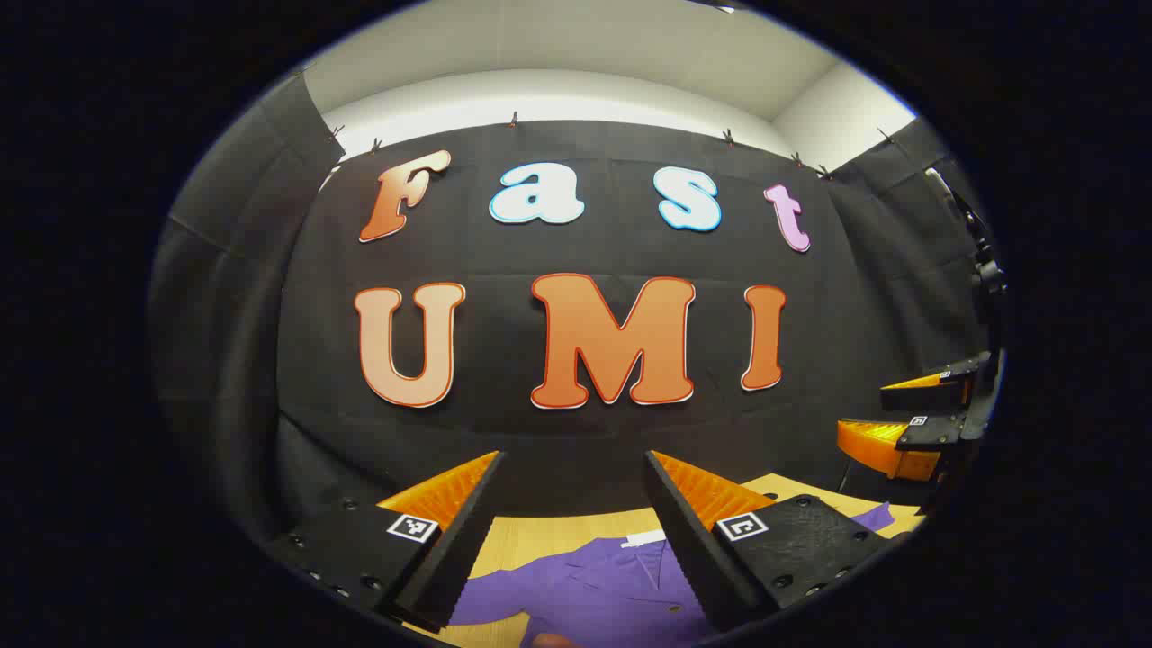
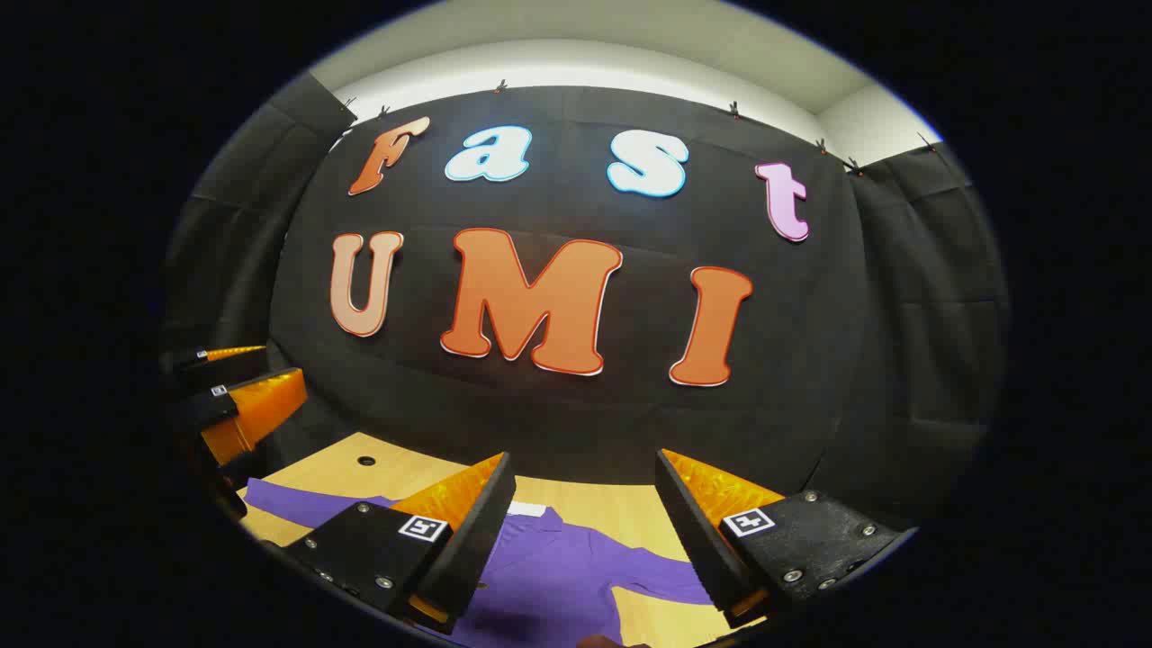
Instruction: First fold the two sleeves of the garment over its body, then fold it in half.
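In the left gripper view we see our left gripper [image 1: 571, 531] close to us, its two fingers spread wide with nothing between them. Just past them lies the purple shirt [image 1: 594, 589], flat on the wood table [image 1: 558, 531], with its collar toward the wall. Off to the side, higher up, is our right gripper [image 1: 909, 418].

In the right gripper view our right gripper [image 2: 585, 540] is wide open too and holds nothing. The shirt [image 2: 558, 576] is spread on the table [image 2: 396, 472] below it, sleeves out to both sides. Our left gripper [image 2: 238, 396] hangs at the edge, above one sleeve. Behind it all is the black cloth wall [image 2: 882, 360].
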`<state>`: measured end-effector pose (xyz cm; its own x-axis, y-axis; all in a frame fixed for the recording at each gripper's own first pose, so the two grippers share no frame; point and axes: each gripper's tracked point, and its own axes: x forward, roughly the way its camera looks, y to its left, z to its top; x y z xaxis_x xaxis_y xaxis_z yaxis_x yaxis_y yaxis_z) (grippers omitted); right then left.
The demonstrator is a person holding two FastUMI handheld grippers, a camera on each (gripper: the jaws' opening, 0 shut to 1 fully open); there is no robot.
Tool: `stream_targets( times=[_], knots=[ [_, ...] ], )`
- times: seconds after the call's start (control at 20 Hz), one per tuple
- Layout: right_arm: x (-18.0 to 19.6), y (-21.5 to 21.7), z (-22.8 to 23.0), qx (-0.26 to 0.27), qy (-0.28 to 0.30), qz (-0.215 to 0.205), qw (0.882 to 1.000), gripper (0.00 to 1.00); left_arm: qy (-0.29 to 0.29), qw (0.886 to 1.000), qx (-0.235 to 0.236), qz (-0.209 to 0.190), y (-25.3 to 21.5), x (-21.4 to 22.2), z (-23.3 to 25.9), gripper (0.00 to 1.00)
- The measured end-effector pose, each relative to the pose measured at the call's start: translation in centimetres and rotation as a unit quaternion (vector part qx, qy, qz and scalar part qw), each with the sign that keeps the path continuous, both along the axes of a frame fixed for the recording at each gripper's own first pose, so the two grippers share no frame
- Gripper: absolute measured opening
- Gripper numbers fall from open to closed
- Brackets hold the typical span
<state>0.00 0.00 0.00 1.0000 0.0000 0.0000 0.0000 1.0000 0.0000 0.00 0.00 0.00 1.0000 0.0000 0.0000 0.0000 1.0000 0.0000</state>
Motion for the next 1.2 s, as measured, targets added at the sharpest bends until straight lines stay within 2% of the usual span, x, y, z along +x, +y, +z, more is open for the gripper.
stream_targets(
  times=[0.3, 0.55, 0.9, 1.2],
  knots=[
    [1.7, -0.6, -1.1, 0.010, 0.004, 0.020, 1.000, 0.95, 0.012, 0.999, 0.021, 0.022, -1.0, 0.8, -0.7, 0.97],
    [2.7, -1.3, -1.9, 0.019, 0.010, 0.024, 0.999, 0.95, 0.014, 0.999, 0.018, 0.035, -1.5, 1.1, -1.3, 0.96],
    [3.7, -1.7, -2.5, 0.015, 0.011, 0.026, 0.999, 0.95, 0.021, 0.999, 0.029, 0.025, -3.5, 2.4, -1.7, 0.97],
    [4.8, -4.6, -6.0, 0.030, 0.057, -0.004, 0.998, 0.95, 0.022, 0.999, 0.032, 0.023, -3.9, 3.2, -2.1, 0.96]
  ],
)
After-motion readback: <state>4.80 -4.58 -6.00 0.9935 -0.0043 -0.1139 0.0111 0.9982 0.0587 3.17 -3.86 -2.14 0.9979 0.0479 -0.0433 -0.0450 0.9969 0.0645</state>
